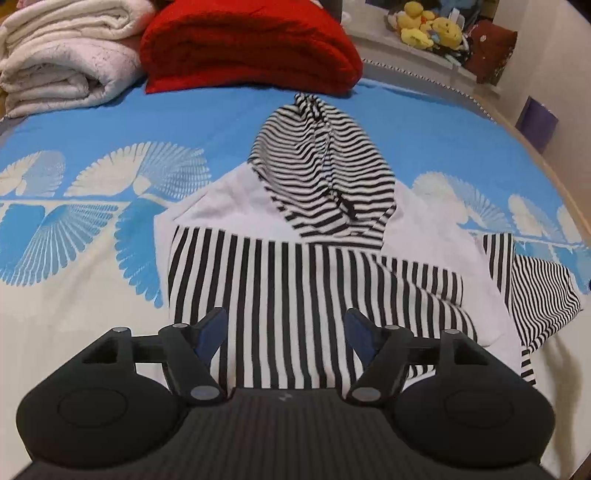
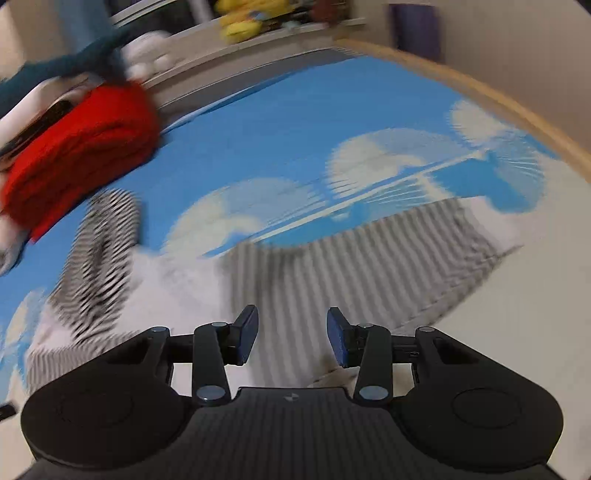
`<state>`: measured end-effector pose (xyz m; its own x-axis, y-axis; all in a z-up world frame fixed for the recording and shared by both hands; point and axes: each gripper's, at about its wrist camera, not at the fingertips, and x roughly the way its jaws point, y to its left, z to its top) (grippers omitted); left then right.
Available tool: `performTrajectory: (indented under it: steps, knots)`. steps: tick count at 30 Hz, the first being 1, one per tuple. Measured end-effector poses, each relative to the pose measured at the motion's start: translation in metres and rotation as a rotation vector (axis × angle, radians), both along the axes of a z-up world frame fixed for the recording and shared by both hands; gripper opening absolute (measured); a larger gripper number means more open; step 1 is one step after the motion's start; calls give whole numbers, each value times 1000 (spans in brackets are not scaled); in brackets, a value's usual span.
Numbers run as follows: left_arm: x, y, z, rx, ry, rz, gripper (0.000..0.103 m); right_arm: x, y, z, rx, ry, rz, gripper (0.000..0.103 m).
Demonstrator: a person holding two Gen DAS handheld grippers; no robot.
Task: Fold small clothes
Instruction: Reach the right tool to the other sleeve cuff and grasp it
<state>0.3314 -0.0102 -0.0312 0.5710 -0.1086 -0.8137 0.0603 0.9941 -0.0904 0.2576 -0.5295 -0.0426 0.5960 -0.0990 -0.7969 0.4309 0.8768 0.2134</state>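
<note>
A small black-and-white striped hooded top (image 1: 295, 266) lies flat on the bed, hood (image 1: 317, 173) pointing away, one sleeve folded across its body and the other sleeve (image 1: 535, 288) spread out to the right. My left gripper (image 1: 286, 330) hovers above the top's lower body, open, nothing between its blue pads. In the blurred right wrist view the same top (image 2: 325, 258) lies below my right gripper (image 2: 291, 336), which stands open and empty above the sleeve side; the hood (image 2: 103, 236) shows at the left.
A blue and white patterned bedsheet (image 1: 110, 155) covers the bed. A folded red blanket (image 1: 247, 44) and folded white blankets (image 1: 62, 55) sit at the far end. Yellow plush toys (image 1: 428, 26) rest on a ledge behind. The bed's wooden edge (image 2: 498, 99) runs along the right.
</note>
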Motion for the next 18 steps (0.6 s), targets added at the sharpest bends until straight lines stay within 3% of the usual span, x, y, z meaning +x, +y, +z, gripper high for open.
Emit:
performTrajectory:
  steps: [4,7,11,18]
  knots:
    - [3,-1,3,-8,-26,21,77,-5,-61,-14,22,-5,-153,43]
    - [3,0,7,-43,-70,38,77,-6,-91,-34,54,1,-208,43]
    - [2,2,13,-70,-104,33,77,-2,-111,-70,92,43,-257,43]
    - [4,2,8,-72,-77,29,77,4,-132,-112,162,67,-342,43]
